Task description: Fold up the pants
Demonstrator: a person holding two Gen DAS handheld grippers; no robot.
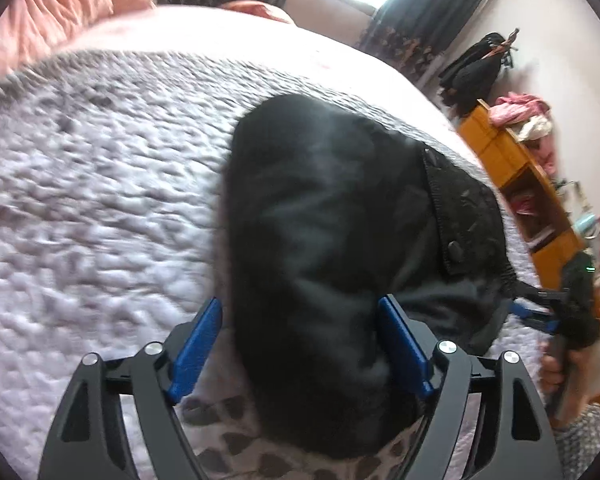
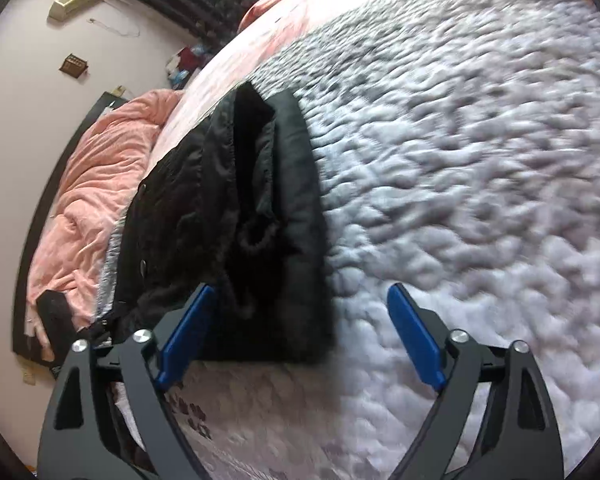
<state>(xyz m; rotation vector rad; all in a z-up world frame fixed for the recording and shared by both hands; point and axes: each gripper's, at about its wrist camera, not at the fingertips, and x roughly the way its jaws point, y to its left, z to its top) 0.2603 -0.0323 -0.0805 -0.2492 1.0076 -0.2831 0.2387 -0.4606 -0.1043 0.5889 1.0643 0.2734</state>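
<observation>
Black pants (image 1: pixel 320 216) bunched up in a thick dark heap on the bed (image 1: pixel 100 184), lying on the pale quilted cover. Left gripper (image 1: pixel 300 344) spread wide, blue fingers (image 1: pixel 198 350) either side of the near end of the heap, not pinching anything. Right gripper (image 2: pixel 302 336) also wide open, left finger right by the pants' (image 2: pixel 240 200) near edge, right finger out over bare quilt (image 2: pixel 460 160). Snap button and stitched waistband showing on the far side. Pink blanket (image 2: pixel 84 208) crumpled just beyond the pants. Orange shelf unit (image 1: pixel 516 168) off by the wall, a bit blurry.
</observation>
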